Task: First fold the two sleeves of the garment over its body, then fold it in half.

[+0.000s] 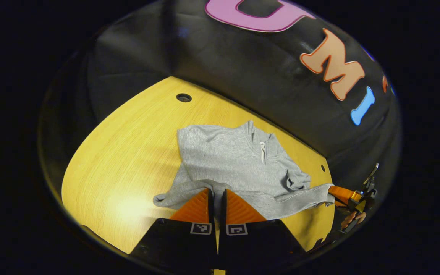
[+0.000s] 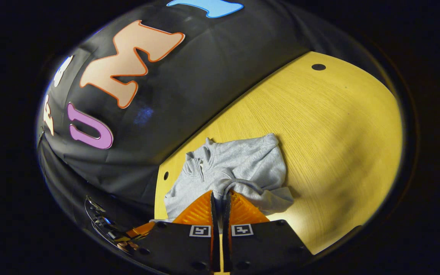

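Observation:
A grey zip-neck sweatshirt lies on the yellow table, collar toward the far wall. One sleeve reaches out to the left near my fingers, and the other sleeve is bunched on the body at the right. My left gripper is shut on the near edge of the garment. The fabric stretches from there to my right gripper, which pinches the far right corner. In the right gripper view the sweatshirt runs up from my right gripper, shut on grey cloth. My left gripper shows at the lower left.
The black cloth wall stands right behind the table's far edge. Small round holes sit in the tabletop near its corners. A hand holds the right gripper. Bare table spreads beside the garment.

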### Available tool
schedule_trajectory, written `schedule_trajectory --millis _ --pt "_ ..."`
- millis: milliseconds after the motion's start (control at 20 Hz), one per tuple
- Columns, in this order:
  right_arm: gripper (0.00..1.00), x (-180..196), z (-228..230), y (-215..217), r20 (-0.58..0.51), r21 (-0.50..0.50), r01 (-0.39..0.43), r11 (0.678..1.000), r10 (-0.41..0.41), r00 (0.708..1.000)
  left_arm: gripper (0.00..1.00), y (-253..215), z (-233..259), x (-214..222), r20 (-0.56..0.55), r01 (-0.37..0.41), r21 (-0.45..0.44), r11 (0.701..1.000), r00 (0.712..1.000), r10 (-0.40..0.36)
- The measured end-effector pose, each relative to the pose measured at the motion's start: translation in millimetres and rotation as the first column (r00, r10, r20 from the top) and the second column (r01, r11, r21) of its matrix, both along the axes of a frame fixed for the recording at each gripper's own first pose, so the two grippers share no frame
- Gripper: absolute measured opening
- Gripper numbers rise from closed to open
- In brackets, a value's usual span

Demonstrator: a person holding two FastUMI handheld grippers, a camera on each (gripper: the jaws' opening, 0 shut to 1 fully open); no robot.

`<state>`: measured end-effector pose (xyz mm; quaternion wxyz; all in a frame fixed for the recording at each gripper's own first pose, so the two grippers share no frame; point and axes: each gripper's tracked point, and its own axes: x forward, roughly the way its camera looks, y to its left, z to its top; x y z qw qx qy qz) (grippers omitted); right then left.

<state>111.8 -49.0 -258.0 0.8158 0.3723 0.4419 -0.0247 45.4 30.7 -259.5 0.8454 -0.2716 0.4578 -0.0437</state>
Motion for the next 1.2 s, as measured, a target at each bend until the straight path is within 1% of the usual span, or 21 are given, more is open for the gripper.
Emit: schedule_trajectory --millis 50,150,250,300,350,400,450,500,550,600,650,700,750,850,950,1000,1100,1200 --pt "0.08 5.4 -7.0 1.2 -0.013 -0.001 0.007 1.0 -0.007 1.0 0.0 0.2 -9.3 3.2 -0.042 -0.011 -0.017 1.0 0.999 0.01" --pt "0.08 13.8 -26.4 -1.2 -0.045 -0.027 0.028 0.999 -0.029 0.999 0.0 1.7 -24.5 10.1 -0.1 -0.041 -0.054 0.998 0.994 0.036" --pt "0.08 17.9 -38.8 0.9 -0.076 -0.022 0.046 0.999 -0.048 0.996 0.0 5.5 -36.7 16.2 -0.151 -0.101 -0.09 0.991 0.985 0.086" --pt "0.14 20.6 -45.8 2.5 -0.088 -0.022 0.05 0.998 -0.052 0.995 0.0 4.9 -41.8 15.8 -0.169 -0.115 -0.103 0.988 0.981 0.096" --pt "0.14 21.6 -50.4 3.4 -0.098 -0.029 0.048 0.998 -0.051 0.994 0.02 4.8 -45.3 16.3 -0.18 -0.115 -0.104 0.988 0.979 0.095" --pt "0.12 25.0 -52.7 6.5 -0.097 -0.032 0.042 0.999 -0.045 0.994 0.04 4.7 -46.7 16.6 -0.182 -0.109 -0.098 0.989 0.979 0.09" --pt "0.19 24.8 -50.9 6.7 -0.098 -0.049 0.032 0.998 -0.037 0.995 0.08 5.7 -45.5 20.8 -0.166 -0.102 -0.087 0.991 0.982 0.087" --pt "0.23 28.1 -47.8 9.1 -0.087 -0.052 0.023 0.998 -0.027 0.996 0.11 9.5 -40.9 25.5 -0.131 -0.101 -0.071 0.992 0.987 0.091" --pt "0.24 32.0 -43.7 12.3 -0.068 -0.056 0.014 0.998 -0.018 0.998 0.24 12.5 -35.8 36.5 -0.078 -0.097 -0.059 0.994 0.993 0.092" --pt "0.3 36.1 -36.7 13.0 -0.044 -0.065 0.007 0.998 -0.01 0.999 0.29 16.9 -27.6 46.2 -0.025 -0.098 -0.04 0.994 0.995 0.097" --pt "0.53 41.9 -28.7 14.0 -0.009 -0.081 0.004 0.997 -0.004 1.0 0.35 20.0 -21.0 55.6 0.026 -0.103 -0.018 0.995 0.994 0.103" --pt "0.76 47.1 -24.9 9.8 0.024 -0.127 0.004 0.992 0.0 1.0 0.44 23.9 -12.7 62.0 0.071 -0.108 0.005 0.994 0.992 0.107" --pt "0.98 50.2 -13.0 2.3 0.067 -0.177 0.004 0.984 0.008 0.998 0.75 25.6 -3.2 66.5 0.113 -0.111 0.026 0.993 0.988 0.108" --pt "0.98 54.6 12.8 -7.4 0.157 -0.268 0.0 0.963 0.043 0.987 0.98 32.6 19.0 69.8 0.198 -0.12 0.084 0.989 0.975 0.101" --pt "0.98 50.1 41.7 -11.3 0.241 -0.361 -0.005 0.933 0.099 0.966 0.96 43.4 44.1 73.2 0.311 -0.135 0.19 0.972 0.948 0.071" --pt "0.98 45.3 55.6 -15.0 0.28 -0.417 0.0 0.909 0.128 0.951 0.96 50.0 57.5 71.8 0.364 -0.145 0.259 0.955 0.931 0.043" --pt "0.98 33.9 84.5 -18.6 0.352 -0.525 0.02 0.851 0.196 0.915 0.96 58.0 88.2 65.8 0.459 -0.175 0.374 0.911 0.888 -0.018" --pt "0.98 18.6 110.3 -12.4 0.409 -0.6 0.034 0.799 0.269 0.872 0.95 56.6 112.1 51.5 0.519 -0.194 0.44 0.877 0.852 -0.072"
